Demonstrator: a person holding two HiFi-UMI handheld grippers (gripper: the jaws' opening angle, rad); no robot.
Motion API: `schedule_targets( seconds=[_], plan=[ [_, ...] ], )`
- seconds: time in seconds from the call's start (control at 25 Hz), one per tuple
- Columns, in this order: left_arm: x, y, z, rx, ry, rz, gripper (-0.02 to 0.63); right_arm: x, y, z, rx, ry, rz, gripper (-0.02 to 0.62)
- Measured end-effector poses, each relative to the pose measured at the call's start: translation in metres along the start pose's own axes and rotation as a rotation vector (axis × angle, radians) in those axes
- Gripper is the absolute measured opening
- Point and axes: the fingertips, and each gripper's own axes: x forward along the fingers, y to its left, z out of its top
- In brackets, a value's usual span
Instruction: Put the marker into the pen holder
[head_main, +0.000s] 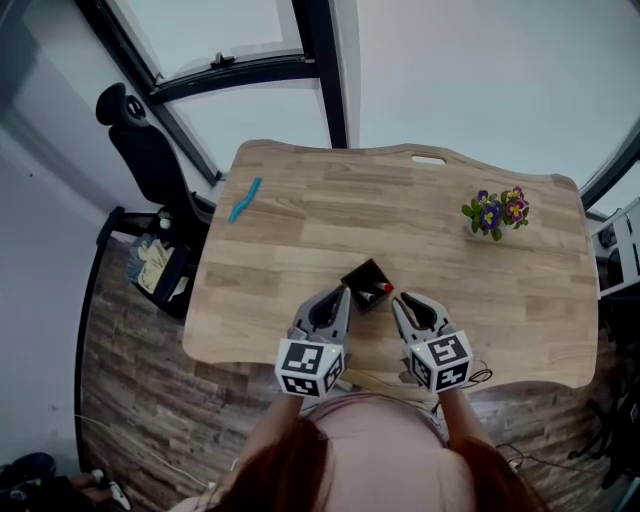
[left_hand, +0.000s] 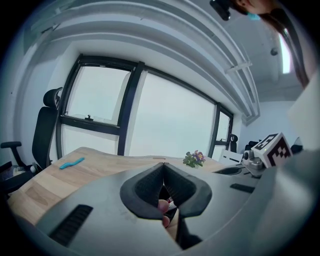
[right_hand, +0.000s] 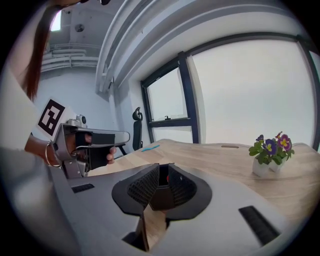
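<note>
- Leaning in the black pen holder (head_main: 362, 275), the marker (head_main: 384, 289) has its red end poking out over the holder's near right edge.
- The right gripper (head_main: 397, 303) sits just beside the holder on its near right, tips pointing at the red end. In the right gripper view its jaws stand a little apart. The red end shows through the narrow gap, and neither pad can be seen pressing on it, so the gripper is released.
- The left gripper (head_main: 343, 294) sits at the holder's near left corner, tips right against it. In the left gripper view the jaw tips meet, so it is clenched with nothing gripped. Something pale pink shows low behind the tips, too blurred to name.
- Each gripper carries a cube with square markers (head_main: 310, 366) on the end away from the holder.
- The holder stands on a wooden table (head_main: 300, 230), near the person's edge of it.
- A small pot of purple and yellow flowers (head_main: 497, 213) stands well apart from the holder, beyond it to the right.
- A blue strip (head_main: 245, 198) lies well apart from the holder, beyond it to the left.
- A black office chair (head_main: 140, 145) stands off the table's far left corner, farther from the holder than the strip.
</note>
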Motion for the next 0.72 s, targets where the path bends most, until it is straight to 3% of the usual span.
schedule_targets(
  seconds=[0.36,0.72],
  plan=[
    [-0.003,-0.016,0.020,0.019,-0.053,0.041,0.002,-0.023,-0.014,0.022,-0.005,-0.079,-0.029,0.017],
    [-0.006,-0.038,0.025,0.046,-0.085,0.073,0.002,-0.047,-0.025,0.030,-0.075,-0.132,-0.038,0.006]
  ],
)
